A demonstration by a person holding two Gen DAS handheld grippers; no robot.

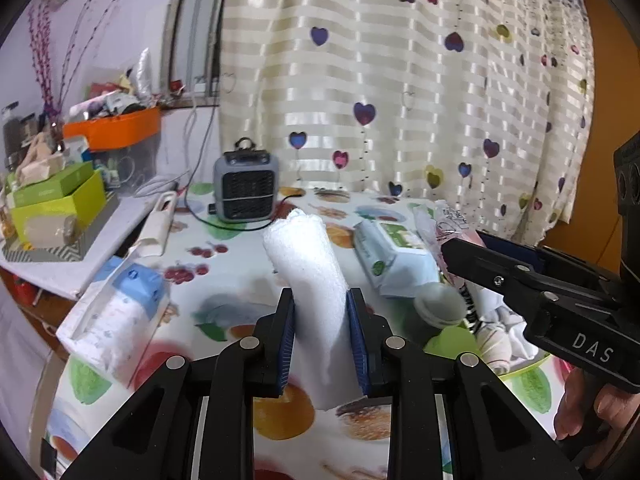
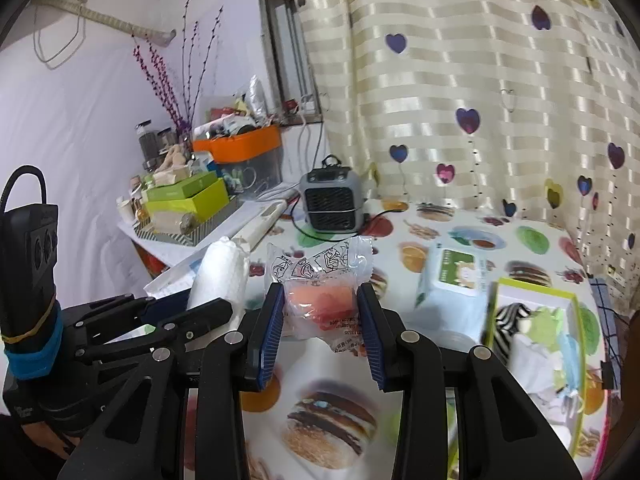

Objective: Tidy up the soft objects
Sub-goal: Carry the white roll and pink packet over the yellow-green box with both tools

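The right hand-held gripper clamps a clear-wrapped pink sponge above the table.

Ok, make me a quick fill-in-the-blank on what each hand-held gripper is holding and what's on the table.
1. The left hand-held gripper is shut on a rolled white ____.
2. The right hand-held gripper is shut on a clear wrapped packet with something ____ inside.
3. The grey heater stands in front of a curtain printed with ____.
4. The tray of soft items has a ____ rim.

Missing words: towel; orange; hearts; green
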